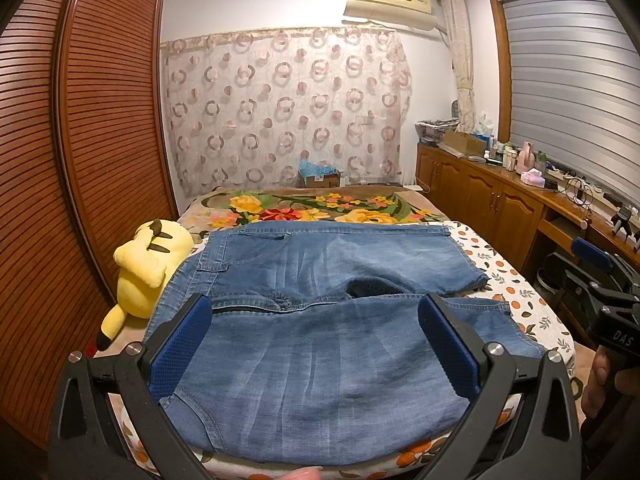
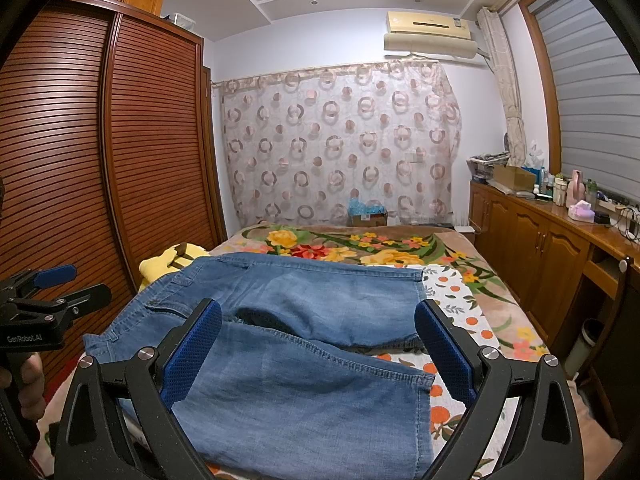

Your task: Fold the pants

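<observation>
Blue denim pants (image 1: 320,320) lie spread on the bed, waistband to the left, both legs running to the right with a gap between them; they also show in the right wrist view (image 2: 288,352). My left gripper (image 1: 316,340) is open and empty, held above the near leg close to the waist. My right gripper (image 2: 318,344) is open and empty, held above the near leg close to the hems. Each gripper shows at the edge of the other's view: the right gripper (image 1: 600,280) and the left gripper (image 2: 52,292).
A yellow plush toy (image 1: 148,264) lies on the bed left of the waistband. A floral blanket (image 1: 320,204) covers the far bed. A slatted wardrobe (image 1: 80,160) stands at the left. Wooden cabinets (image 1: 500,196) with clutter line the right wall.
</observation>
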The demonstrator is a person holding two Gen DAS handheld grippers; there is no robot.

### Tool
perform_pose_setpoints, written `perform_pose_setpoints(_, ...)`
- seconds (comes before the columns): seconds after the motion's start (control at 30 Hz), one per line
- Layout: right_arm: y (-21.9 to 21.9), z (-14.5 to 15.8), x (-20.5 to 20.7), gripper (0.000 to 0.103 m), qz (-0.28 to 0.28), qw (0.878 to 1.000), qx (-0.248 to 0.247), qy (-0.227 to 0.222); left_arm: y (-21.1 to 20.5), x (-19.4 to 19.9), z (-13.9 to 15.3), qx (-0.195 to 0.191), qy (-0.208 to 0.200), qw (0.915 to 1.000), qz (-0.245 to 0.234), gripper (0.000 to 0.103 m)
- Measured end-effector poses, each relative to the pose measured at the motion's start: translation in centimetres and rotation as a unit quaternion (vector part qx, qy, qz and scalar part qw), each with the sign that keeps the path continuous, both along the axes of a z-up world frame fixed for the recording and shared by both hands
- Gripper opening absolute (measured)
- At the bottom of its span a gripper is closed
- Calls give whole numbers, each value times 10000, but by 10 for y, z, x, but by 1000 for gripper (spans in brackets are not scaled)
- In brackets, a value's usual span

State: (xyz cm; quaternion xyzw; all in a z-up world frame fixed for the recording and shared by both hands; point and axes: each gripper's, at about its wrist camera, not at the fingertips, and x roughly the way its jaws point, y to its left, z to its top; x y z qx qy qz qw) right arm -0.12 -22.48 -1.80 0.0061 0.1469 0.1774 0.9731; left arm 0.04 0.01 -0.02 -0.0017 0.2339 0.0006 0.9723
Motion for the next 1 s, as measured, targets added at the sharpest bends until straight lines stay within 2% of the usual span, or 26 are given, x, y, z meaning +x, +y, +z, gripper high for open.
perform_pose_setpoints(1.0,0,-1,-2,98,-14,10000,12,-23,0,0,0,19,3,10000,10,103)
